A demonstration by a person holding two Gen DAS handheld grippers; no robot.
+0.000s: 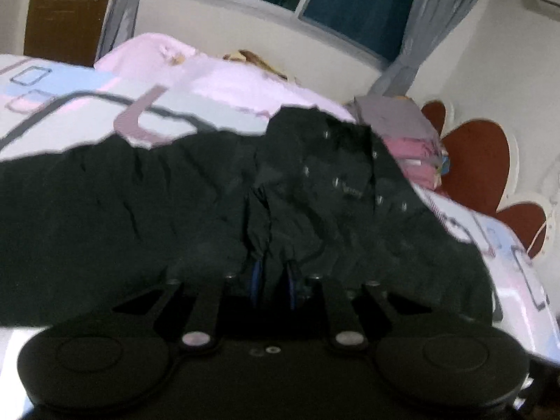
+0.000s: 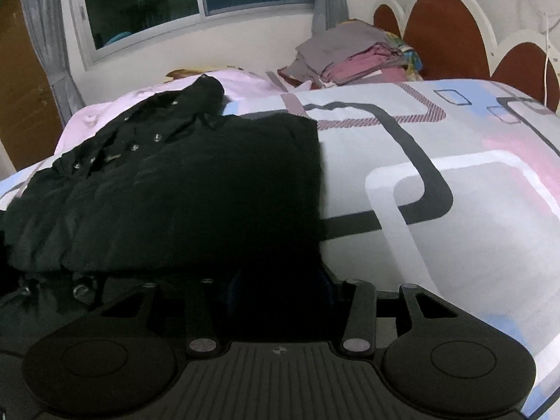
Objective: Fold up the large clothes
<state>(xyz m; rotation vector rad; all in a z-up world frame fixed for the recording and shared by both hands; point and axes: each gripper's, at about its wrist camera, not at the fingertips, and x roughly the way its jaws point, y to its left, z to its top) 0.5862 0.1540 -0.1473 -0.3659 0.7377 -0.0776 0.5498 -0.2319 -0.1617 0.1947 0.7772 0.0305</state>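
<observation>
The left gripper (image 1: 273, 280) is clenched on a bunched pleat of the black shirt (image 1: 196, 203) at 6 o'clock in its view; blue pads show on either side of the pinched cloth. In the right wrist view, the right gripper (image 2: 280, 301) has its jaws part-way in, with the shirt's dark near edge between them; it looks like a grasp, but the pads are lost in shadow, so I cannot tell.

The shirt lies on the bed (image 2: 455, 210), partly folded, its button placket (image 2: 133, 147) running towards 11 o'clock.

To fold well, I judge both grips should lift the near hem together, keep it taut and level, and carry it towards 12 o'clock so the edges meet squarely.

Farther off, at 1 o'clock, a pile of folded clothes (image 2: 353, 56) sits by the headboard (image 2: 441, 24), well apart. A pink pillow (image 1: 196, 70) lies just beyond the collar and may crowd the fold.
</observation>
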